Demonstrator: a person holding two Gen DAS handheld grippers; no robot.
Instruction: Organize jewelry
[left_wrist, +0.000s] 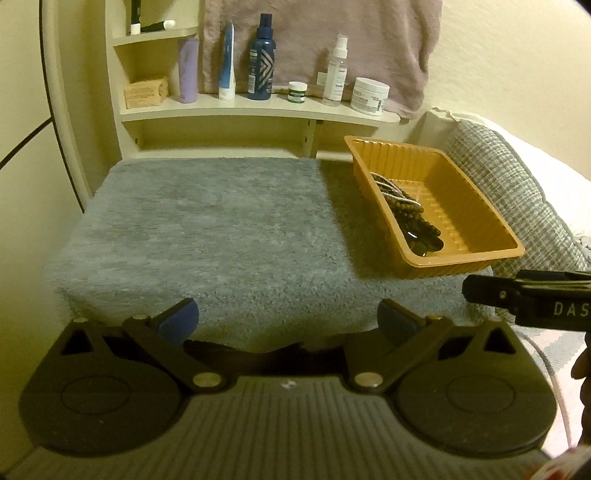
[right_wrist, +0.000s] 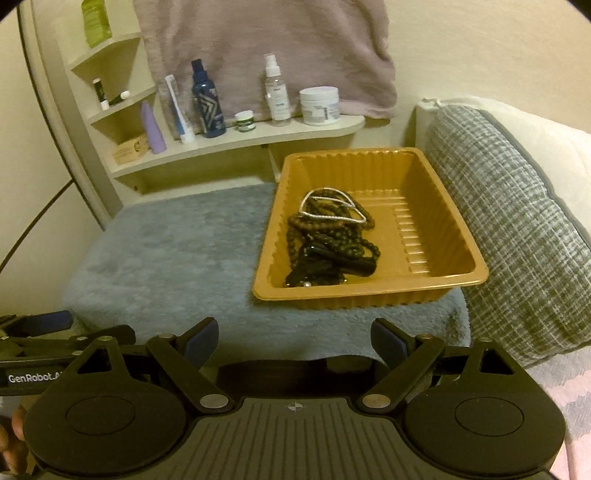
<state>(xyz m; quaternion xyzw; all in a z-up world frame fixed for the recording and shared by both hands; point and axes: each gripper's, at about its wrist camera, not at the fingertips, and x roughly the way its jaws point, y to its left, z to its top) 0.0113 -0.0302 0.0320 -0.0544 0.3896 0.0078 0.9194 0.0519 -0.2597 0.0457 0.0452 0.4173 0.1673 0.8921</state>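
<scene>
Grey mat (right_wrist: 166, 258) carries tray (right_wrist: 424, 162) at its right edge.

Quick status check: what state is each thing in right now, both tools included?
Left tool: open, holding nothing, short of the mat.
Right tool: open, holding nothing.
Gold tray: upright on the grey mat, at its right side.
Beaded strands: piled and tangled in the tray.
Silver bangle: resting on top of the pile.
</scene>
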